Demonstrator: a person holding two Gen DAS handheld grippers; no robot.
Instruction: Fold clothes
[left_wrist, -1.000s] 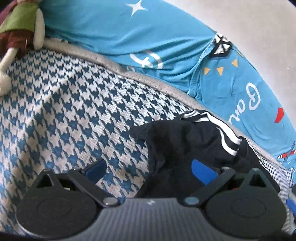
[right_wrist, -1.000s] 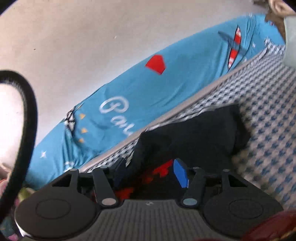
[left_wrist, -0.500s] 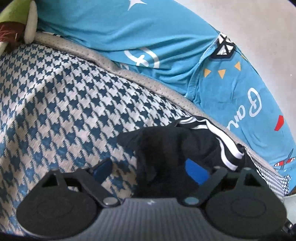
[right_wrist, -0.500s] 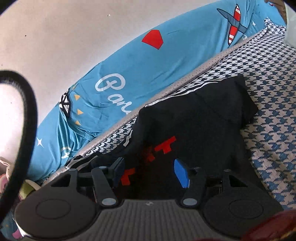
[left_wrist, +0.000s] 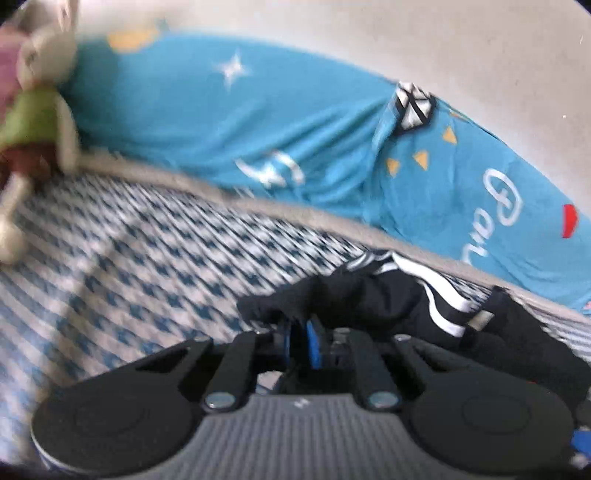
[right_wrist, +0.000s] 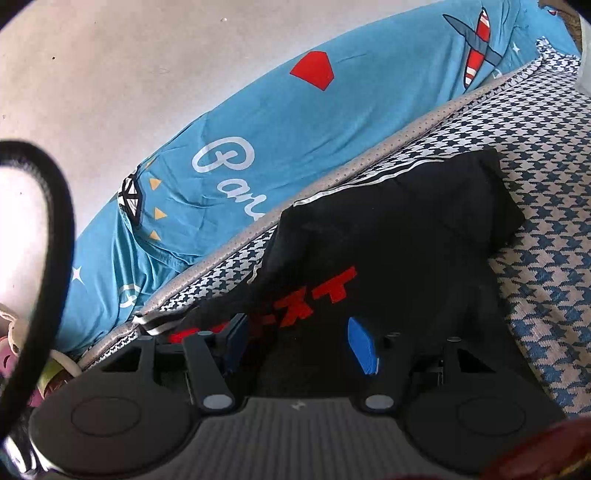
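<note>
My left gripper (left_wrist: 299, 341) jaws pinch the black shirt's (left_wrist: 373, 306) edge, I think; it's blurry. My right gripper (right_wrist: 299, 341) jaws sit half open over the shirt, holding nothing.

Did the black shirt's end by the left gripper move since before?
Yes. The left gripper pinched the black shirt and its end slid away from the blue sheet.

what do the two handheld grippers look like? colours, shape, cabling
Both match: left gripper and right gripper have a grey ribbed body, two round black discs, black linkage arms with silver pivots, blue finger pads. A black cable loops beside the right one.
</note>
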